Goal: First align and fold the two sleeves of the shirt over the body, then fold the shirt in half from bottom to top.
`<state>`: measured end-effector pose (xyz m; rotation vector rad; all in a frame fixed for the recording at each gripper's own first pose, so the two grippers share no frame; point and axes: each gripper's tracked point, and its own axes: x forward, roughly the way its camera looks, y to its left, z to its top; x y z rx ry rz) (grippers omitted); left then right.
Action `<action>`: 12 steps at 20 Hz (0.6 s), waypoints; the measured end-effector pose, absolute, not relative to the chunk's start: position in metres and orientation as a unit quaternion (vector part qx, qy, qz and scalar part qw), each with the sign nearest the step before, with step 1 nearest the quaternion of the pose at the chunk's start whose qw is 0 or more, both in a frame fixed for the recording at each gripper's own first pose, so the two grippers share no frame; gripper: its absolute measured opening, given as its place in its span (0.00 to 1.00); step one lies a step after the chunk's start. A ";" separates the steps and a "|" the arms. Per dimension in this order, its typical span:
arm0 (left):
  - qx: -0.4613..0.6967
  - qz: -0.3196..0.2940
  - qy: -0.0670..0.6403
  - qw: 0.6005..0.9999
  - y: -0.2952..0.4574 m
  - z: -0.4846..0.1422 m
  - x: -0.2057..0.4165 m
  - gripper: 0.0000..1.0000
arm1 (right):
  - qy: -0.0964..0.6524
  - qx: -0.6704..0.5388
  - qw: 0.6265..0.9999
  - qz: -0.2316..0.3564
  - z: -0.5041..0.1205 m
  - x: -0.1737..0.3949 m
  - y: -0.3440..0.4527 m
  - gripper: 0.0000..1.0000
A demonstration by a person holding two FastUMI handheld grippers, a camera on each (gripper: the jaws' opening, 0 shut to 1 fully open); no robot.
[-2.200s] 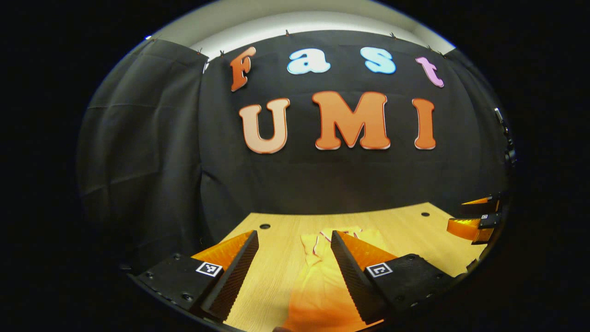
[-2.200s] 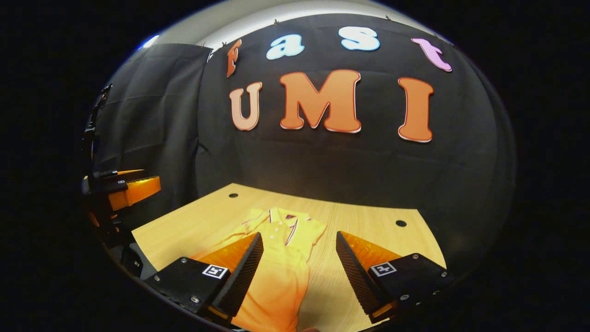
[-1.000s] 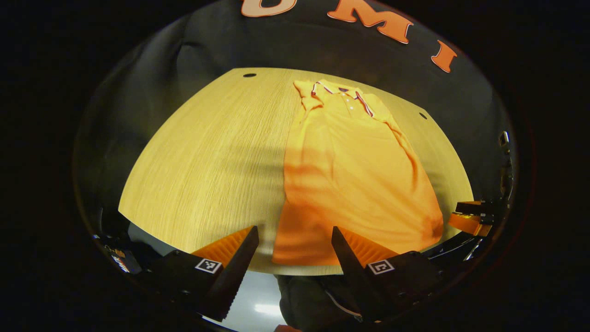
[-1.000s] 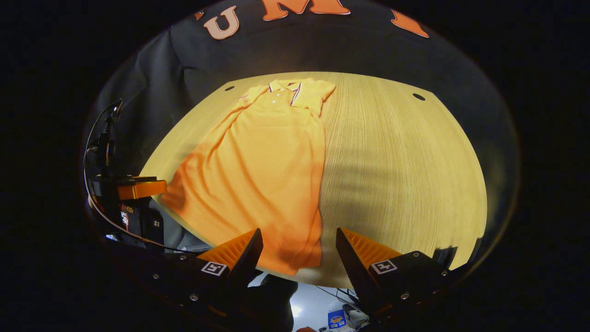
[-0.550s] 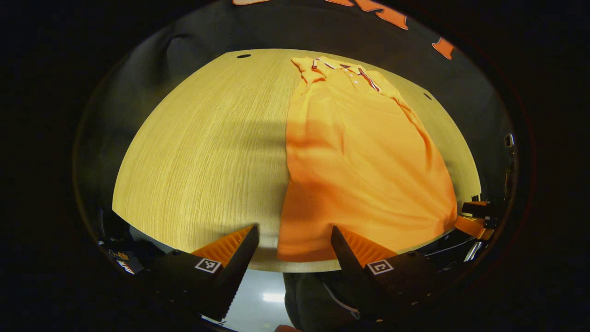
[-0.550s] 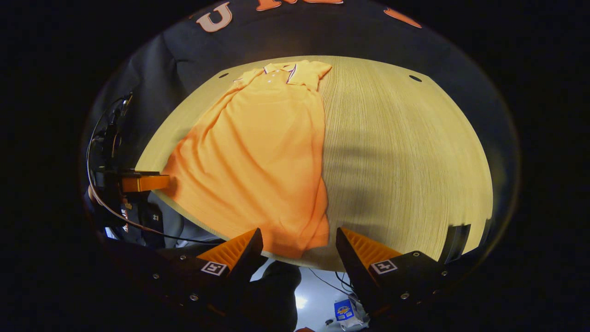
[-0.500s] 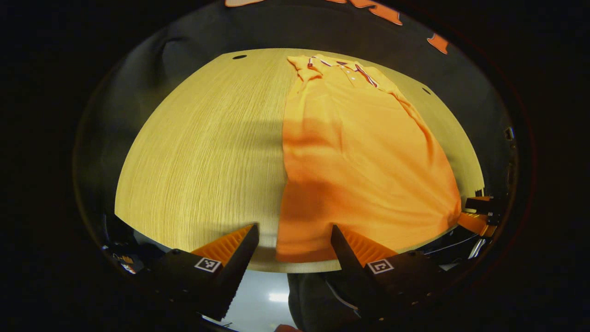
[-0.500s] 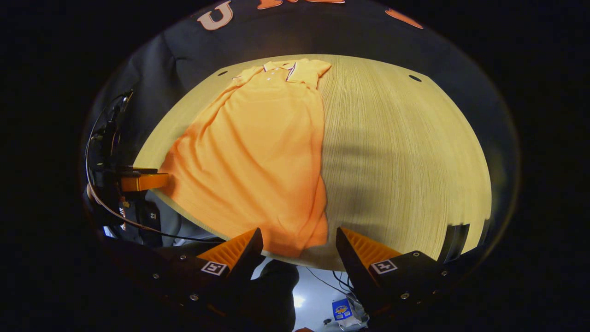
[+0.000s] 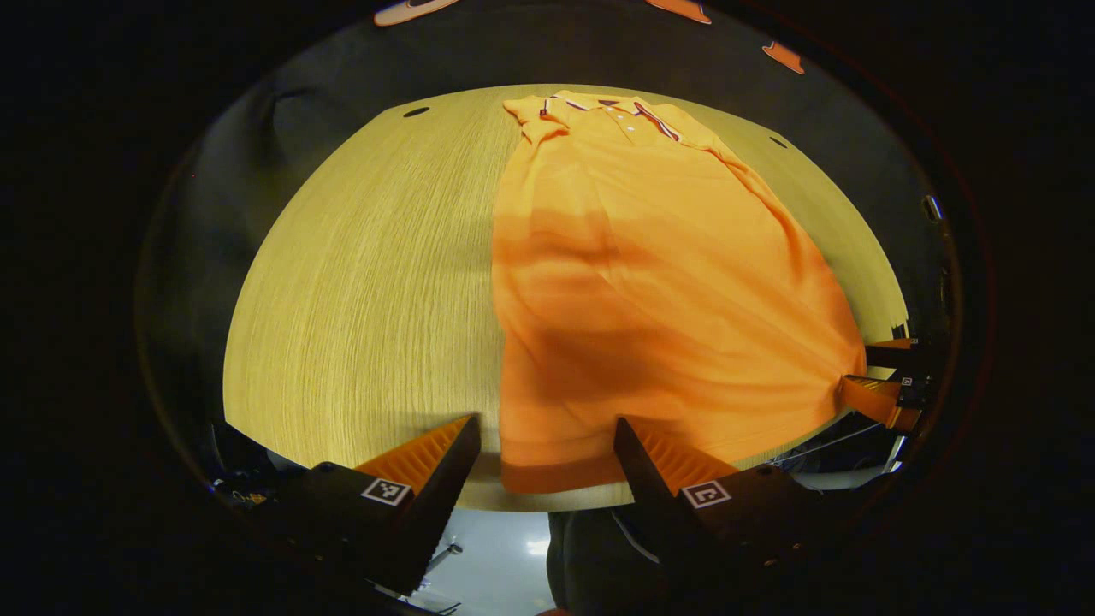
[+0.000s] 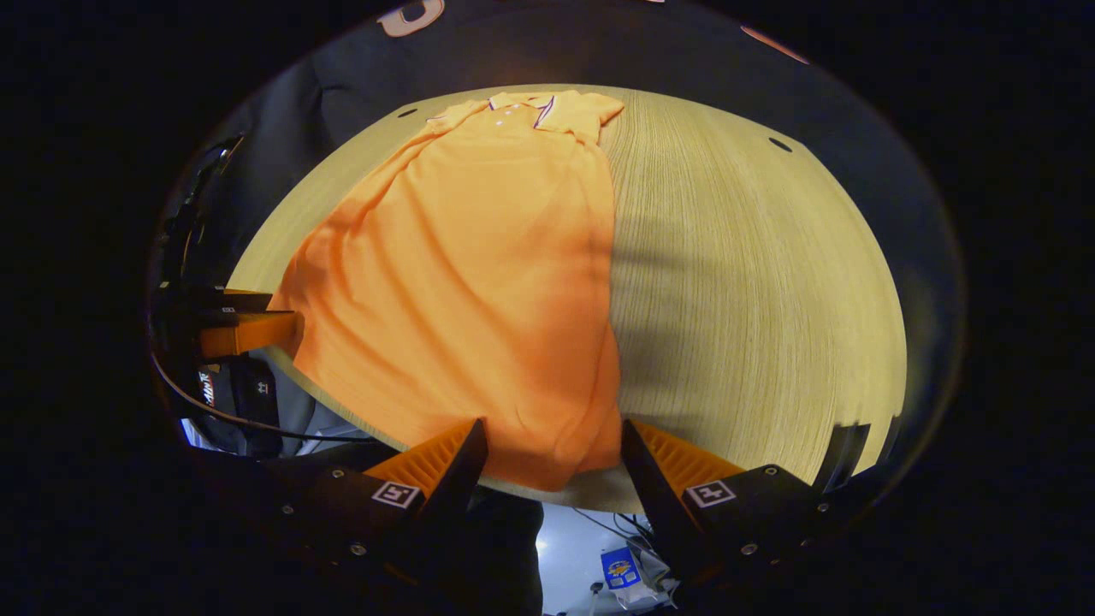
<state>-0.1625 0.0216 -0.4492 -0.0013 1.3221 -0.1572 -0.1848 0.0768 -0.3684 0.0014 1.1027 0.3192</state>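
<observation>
The orange shirt (image 9: 650, 282) lies flat and lengthwise on the wooden counter (image 9: 368, 291), collar (image 9: 603, 107) at the far end and hem (image 9: 556, 475) at the near edge, right ahead of both grippers. Its sleeves look already folded in over the body, so the step in hand seems to be the last one: folding the shirt in half from bottom to top. The left gripper (image 9: 546, 441) hovers spread wide and empty, its fingers straddling the hem corner on its side; the right gripper (image 10: 552, 441) is likewise released and holds nothing, poised over the other hem corner (image 10: 590, 462). In the left gripper view the right gripper appears far off to the side, at the shirt's edge. The next move likely calls for each gripper to dip, pinch its own corner through all layers, then lift and carry the hem evenly toward the collar so the edges meet. The cloth is soft and faintly rippled; an uneven lift could drag it askew. The counter is pale wood grain with small dark holes (image 10: 779, 145) near its far corners. Black cloth (image 10: 547, 51) walls the booth beyond.
</observation>
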 end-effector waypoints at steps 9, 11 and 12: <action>-0.022 -0.114 0.614 0.781 -0.003 -0.448 -0.147 0.12 | 0.550 0.088 0.816 0.155 -0.366 -0.183 0.097 0.13; -0.030 -0.104 0.591 0.799 0.003 -0.441 -0.136 0.12 | 0.550 0.155 0.804 0.164 -0.358 -0.186 0.111 0.08; -0.043 -0.098 0.589 0.801 0.006 -0.444 -0.132 0.02 | 0.549 0.167 0.802 0.165 -0.357 -0.187 0.114 0.08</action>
